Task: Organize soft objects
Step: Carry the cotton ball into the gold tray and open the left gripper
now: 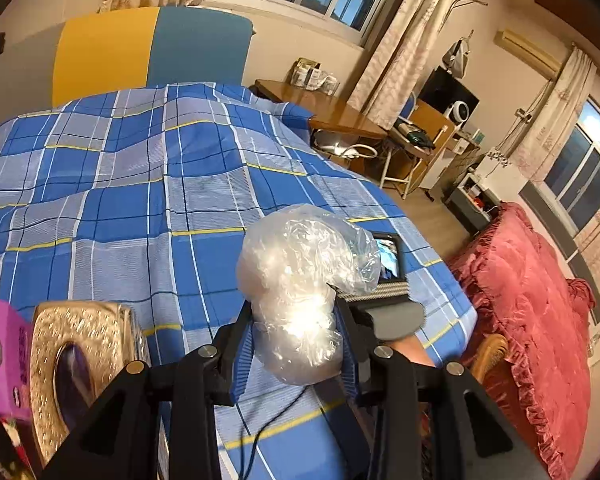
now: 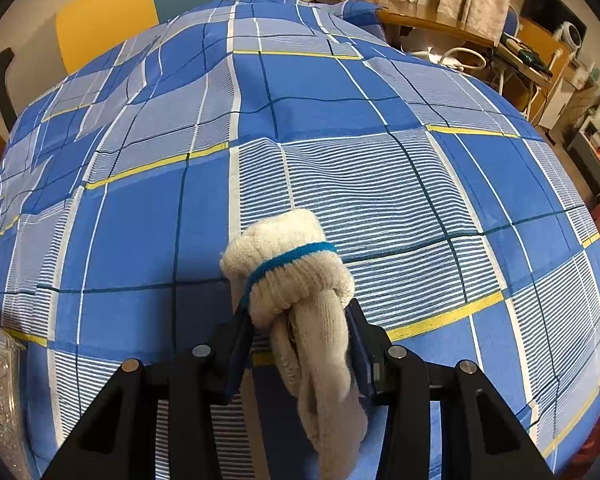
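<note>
Left claw (image 1: 296,332) grips plastic bag (image 1: 300,280) (right's: glove (image 2: 300,280)).

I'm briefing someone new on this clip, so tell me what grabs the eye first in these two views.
The blue checked bedspread fills both views. In the left wrist view, the left gripper is clamped on a crumpled clear plastic bag held above the bed, with a gold patterned box at the lower left. In the right wrist view, the right gripper pinches a bundle of white knit gloves with a blue cuff band.
</note>
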Tool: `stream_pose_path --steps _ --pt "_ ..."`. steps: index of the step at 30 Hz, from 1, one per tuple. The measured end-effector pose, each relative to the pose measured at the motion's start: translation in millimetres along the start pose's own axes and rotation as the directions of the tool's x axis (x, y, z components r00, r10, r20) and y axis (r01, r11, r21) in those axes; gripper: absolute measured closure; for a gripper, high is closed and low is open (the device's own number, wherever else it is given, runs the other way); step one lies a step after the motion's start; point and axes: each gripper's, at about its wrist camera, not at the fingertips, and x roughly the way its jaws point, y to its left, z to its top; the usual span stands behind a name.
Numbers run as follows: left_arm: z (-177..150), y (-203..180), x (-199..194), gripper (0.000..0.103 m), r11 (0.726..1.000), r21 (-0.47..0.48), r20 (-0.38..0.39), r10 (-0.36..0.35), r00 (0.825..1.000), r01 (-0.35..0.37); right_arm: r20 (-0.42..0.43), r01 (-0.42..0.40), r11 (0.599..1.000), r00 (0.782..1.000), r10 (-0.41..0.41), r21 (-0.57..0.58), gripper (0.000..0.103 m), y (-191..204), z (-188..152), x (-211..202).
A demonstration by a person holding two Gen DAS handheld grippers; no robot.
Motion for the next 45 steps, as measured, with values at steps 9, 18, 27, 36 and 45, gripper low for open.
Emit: stream_pose_path --steps 9,18,27,36,45 --pt "-35 29 -60 0.067 0.999 -0.036 0.046 -0.020 0.999 0.022 0.018 -0.002 1.000 1.000 0.002 0.004 0.062 -1 -2 -4" --pt "-67 83 -131 0.067 0.997 -0.062 0.103 0.046 0.994 -0.040 0.070 -0.004 0.999 0.998 0.001 0.043 0.065 -9 -2 -17" --pt "-111 178 -171 0.066 0.966 -0.183 0.082 0.199 0.977 -0.181 0.113 -0.013 0.994 0.994 0.001 0.111 0.065 -23 2 -26" --pt "-164 238 -142 0.066 0.932 -0.225 -0.119 0.264 0.957 -0.285 0.149 -0.014 0.992 0.989 -0.005 0.128 0.065 -26 3 -33" --pt "-191 268 -102 0.062 0.914 -0.262 -0.261 0.243 0.934 -0.310 0.259 -0.063 0.977 0.966 0.008 0.205 0.065 -43 5 -54"
